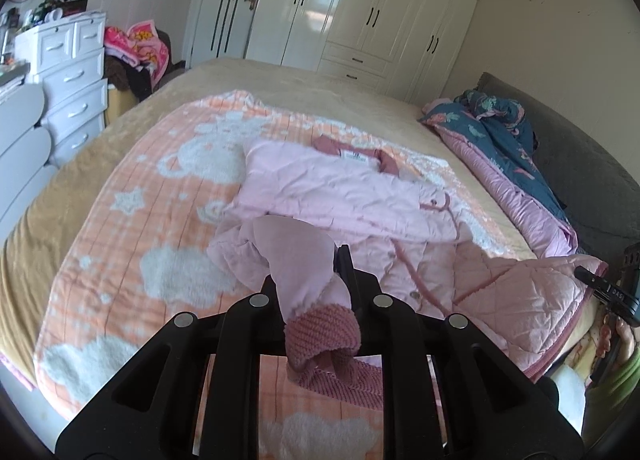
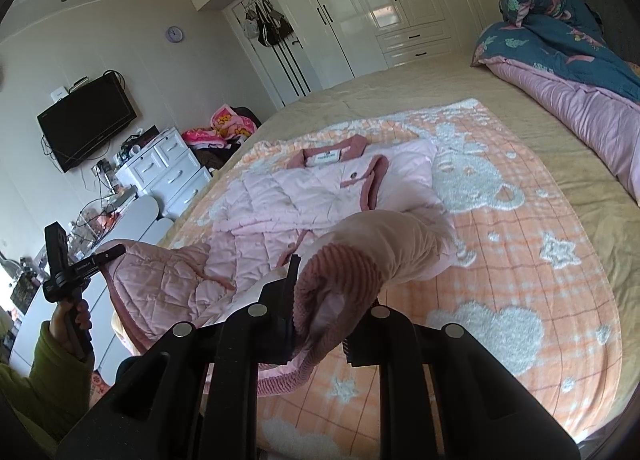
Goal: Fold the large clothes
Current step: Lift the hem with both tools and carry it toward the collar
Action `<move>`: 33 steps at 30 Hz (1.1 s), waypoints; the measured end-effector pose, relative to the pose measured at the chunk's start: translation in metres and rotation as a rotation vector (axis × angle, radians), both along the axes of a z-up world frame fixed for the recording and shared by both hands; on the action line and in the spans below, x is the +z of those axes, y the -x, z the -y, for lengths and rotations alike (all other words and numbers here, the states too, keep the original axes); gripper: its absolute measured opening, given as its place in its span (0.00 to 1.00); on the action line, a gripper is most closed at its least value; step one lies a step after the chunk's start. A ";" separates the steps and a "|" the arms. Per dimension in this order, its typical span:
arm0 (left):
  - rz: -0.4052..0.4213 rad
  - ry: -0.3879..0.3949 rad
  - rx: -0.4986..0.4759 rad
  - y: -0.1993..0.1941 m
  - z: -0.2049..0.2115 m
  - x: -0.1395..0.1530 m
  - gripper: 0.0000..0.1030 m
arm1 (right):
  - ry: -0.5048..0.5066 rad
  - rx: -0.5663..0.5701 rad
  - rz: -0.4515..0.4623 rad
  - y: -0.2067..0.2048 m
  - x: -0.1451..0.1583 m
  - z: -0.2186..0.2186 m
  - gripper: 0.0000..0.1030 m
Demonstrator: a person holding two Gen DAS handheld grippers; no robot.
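Note:
A pale pink quilted jacket (image 1: pixel 344 191) with dusty-pink knit collar and cuffs lies collar-far on the bed; its near part is lifted off the blanket. My left gripper (image 1: pixel 316 272) is shut on a sleeve end, the knit cuff (image 1: pixel 324 328) hanging over its fingers. In the right wrist view the jacket (image 2: pixel 304 187) shows its label, and my right gripper (image 2: pixel 332 280) is shut on the other sleeve's cuff (image 2: pixel 336 284). Each wrist view shows the other gripper at the raised quilted hem: the right gripper (image 1: pixel 596 284) and the left gripper (image 2: pixel 106 254).
An orange-and-white blanket (image 1: pixel 120 219) covers the beige bed. A bunched blue-and-pink duvet (image 1: pixel 500 131) lies along the headboard side. White drawers (image 1: pixel 72 71) and a wardrobe (image 1: pixel 360 11) stand beyond the bed. A person's hand (image 2: pixel 74 316) in a green sleeve holds the left gripper.

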State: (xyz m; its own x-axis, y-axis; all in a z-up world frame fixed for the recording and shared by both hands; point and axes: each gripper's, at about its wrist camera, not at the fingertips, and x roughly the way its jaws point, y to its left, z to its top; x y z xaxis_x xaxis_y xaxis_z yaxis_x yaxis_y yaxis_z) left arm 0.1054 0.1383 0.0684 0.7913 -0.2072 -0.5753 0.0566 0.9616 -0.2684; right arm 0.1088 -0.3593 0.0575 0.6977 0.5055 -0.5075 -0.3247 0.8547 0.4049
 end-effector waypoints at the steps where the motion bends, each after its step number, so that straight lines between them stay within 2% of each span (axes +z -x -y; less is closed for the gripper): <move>1: 0.006 -0.016 0.002 -0.003 0.002 0.004 0.09 | -0.003 -0.003 0.005 -0.002 0.003 0.001 0.15; 12: 0.062 -0.001 0.000 -0.028 0.002 0.032 0.09 | -0.031 -0.034 0.032 -0.030 0.026 0.005 0.15; 26: 0.109 0.032 0.049 -0.060 -0.011 0.059 0.10 | -0.057 -0.074 0.068 -0.065 0.053 0.010 0.14; 33: 0.127 0.005 0.073 -0.078 -0.010 0.067 0.10 | -0.075 -0.086 0.076 -0.088 0.063 0.011 0.14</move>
